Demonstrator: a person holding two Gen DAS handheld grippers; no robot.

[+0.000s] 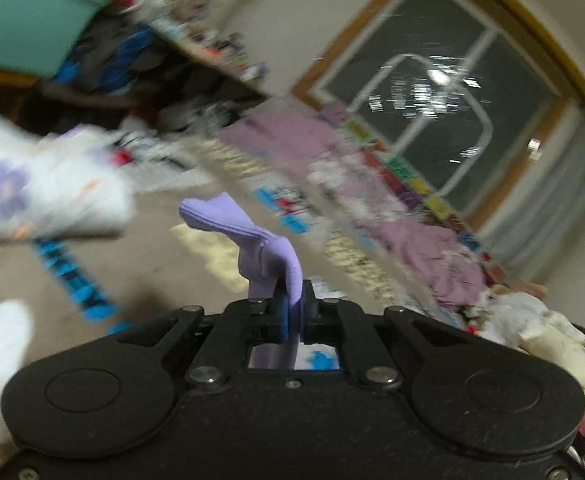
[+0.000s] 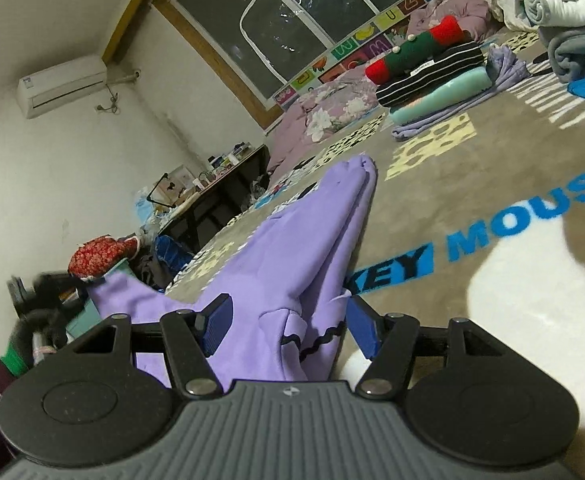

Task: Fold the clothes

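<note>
Garment: a lilac top [image 2: 288, 264] – soft knit, lying partly on the printed carpet [image 2: 492, 168] and partly lifted, with a dark wavy trim near the right gripper.
Left gripper [image 1: 291, 312]: jaws nearly together, pinching a thin bunched edge of the lilac cloth [image 1: 260, 248]; the free end stands up above the fingers. The view is blurred, so I cannot tell which part of the garment this is.
Right gripper [image 2: 288, 326]: jaws set wide, blue pads [image 2: 216, 326] on either side of a fold of the cloth – around it, not clamped.
Handling: judged light, limp and stretchy; it will sag between two holds and slide little on the pile of the carpet. Nothing fragile.
Where to hold: best at a seam or hem, where layers are thick – a pinch of single cloth would likely slip or drag only one layer.
Nearby: folded stack [image 2: 436, 64] of clothes farther along the carpet, a window [image 2: 276, 28] behind.
</note>
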